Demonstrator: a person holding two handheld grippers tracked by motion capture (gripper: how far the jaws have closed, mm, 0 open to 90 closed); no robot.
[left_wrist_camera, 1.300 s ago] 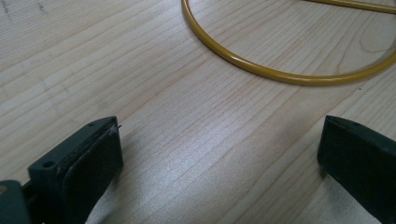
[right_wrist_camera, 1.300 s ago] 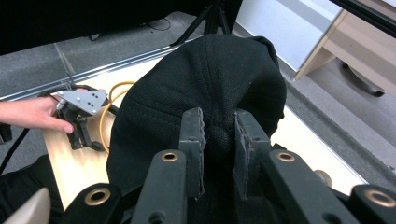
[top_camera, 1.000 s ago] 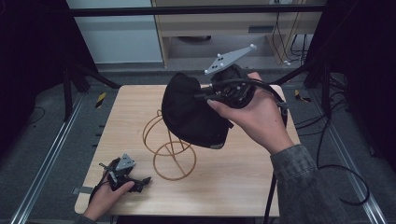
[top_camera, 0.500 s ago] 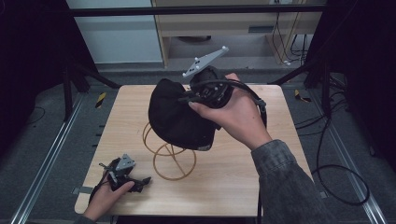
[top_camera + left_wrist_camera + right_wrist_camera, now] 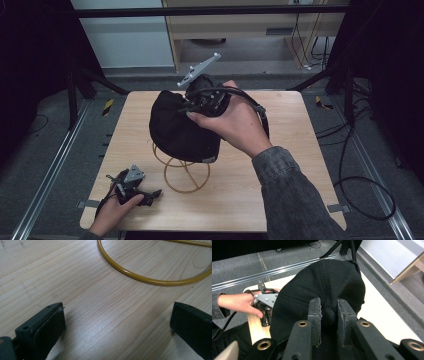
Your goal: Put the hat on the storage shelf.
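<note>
A black cap (image 5: 176, 125) hangs in the air over the middle of the table, held by my right gripper (image 5: 192, 106). In the right gripper view the jaws pinch a fold of the cap (image 5: 322, 290) between them, my right gripper (image 5: 329, 312) shut on the fabric. Below the cap stands a yellow wire stand (image 5: 185, 172) with a round base ring (image 5: 140, 277). My left gripper (image 5: 150, 195) rests on the table at the front left, held by a hand. Its jaws stand wide apart in the left gripper view, my left gripper (image 5: 117, 322) open over bare wood.
The wooden table (image 5: 300, 165) has metal frame rails (image 5: 55, 165) along its sides. Black cables (image 5: 360, 190) trail on the floor to the right. A wooden shelf unit (image 5: 250, 30) stands behind the table.
My right gripper has carried the cap leftward and a little down, over the wire stand. The left gripper has stayed still.
</note>
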